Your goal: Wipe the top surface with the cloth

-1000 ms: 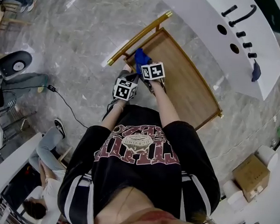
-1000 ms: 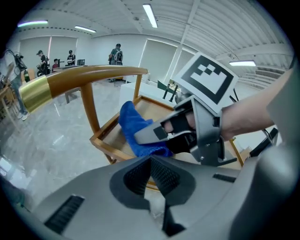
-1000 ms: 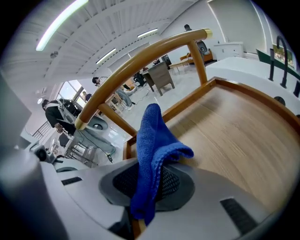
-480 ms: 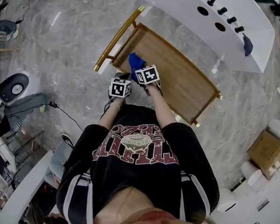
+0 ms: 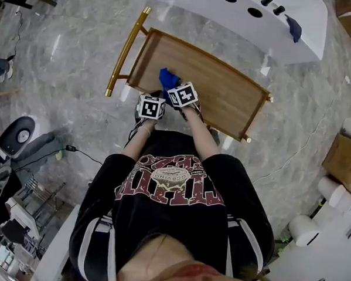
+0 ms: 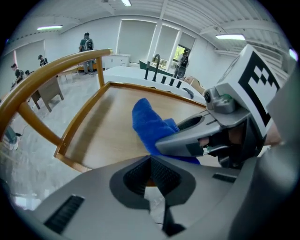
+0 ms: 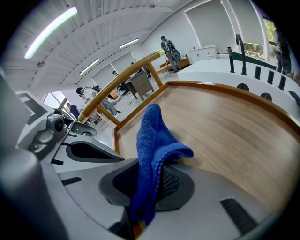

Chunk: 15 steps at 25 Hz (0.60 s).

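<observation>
The right gripper [image 7: 149, 188] has its jaws pinched on a blue cloth [image 7: 153, 140], which rises from between them in a folded peak and flops over to one side; the cloth is over the wooden top [image 5: 228, 94] of a trolley, toward the end with the gold handle [image 5: 126, 48] (whether it presses on the wood is not clear from any view); the left gripper [image 6: 151, 174] has its jaws pressed together with nothing between them, and it sits just beside the right one at the near rim of the top; a white counter [image 5: 298, 37] stands beyond the trolley, on a grey marbled floor [image 5: 68, 61]; the person wears a black shirt [image 5: 172, 207].
</observation>
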Tool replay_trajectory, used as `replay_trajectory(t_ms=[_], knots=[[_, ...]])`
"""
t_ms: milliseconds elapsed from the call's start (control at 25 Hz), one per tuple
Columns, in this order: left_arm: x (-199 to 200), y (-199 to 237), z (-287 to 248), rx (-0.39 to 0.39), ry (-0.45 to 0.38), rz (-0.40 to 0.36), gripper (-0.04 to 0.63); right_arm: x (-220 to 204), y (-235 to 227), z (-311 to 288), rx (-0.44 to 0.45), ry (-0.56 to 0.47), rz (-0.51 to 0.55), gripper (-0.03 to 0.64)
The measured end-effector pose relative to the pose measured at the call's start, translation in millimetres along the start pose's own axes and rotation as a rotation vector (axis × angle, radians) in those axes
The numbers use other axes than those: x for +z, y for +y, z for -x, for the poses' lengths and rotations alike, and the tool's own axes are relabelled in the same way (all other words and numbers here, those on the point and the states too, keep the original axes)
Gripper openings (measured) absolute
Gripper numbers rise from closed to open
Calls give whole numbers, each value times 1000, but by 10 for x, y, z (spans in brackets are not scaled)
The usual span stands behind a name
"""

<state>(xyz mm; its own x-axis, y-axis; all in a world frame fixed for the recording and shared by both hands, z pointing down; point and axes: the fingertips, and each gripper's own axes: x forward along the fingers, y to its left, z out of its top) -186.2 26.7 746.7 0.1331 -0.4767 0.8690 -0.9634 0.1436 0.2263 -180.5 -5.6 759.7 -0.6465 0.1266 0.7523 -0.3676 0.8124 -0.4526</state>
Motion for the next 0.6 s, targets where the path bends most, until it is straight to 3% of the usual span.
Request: replay_trajectory(t_ms=[240,600], knots=[[31,-316,-147,-52,49,-95,48,-180,-222,225,-45,-17,-65,78],[97,-690,-295,-118,77,-176,48,-407,-475,507,-105,-41,-144,78]])
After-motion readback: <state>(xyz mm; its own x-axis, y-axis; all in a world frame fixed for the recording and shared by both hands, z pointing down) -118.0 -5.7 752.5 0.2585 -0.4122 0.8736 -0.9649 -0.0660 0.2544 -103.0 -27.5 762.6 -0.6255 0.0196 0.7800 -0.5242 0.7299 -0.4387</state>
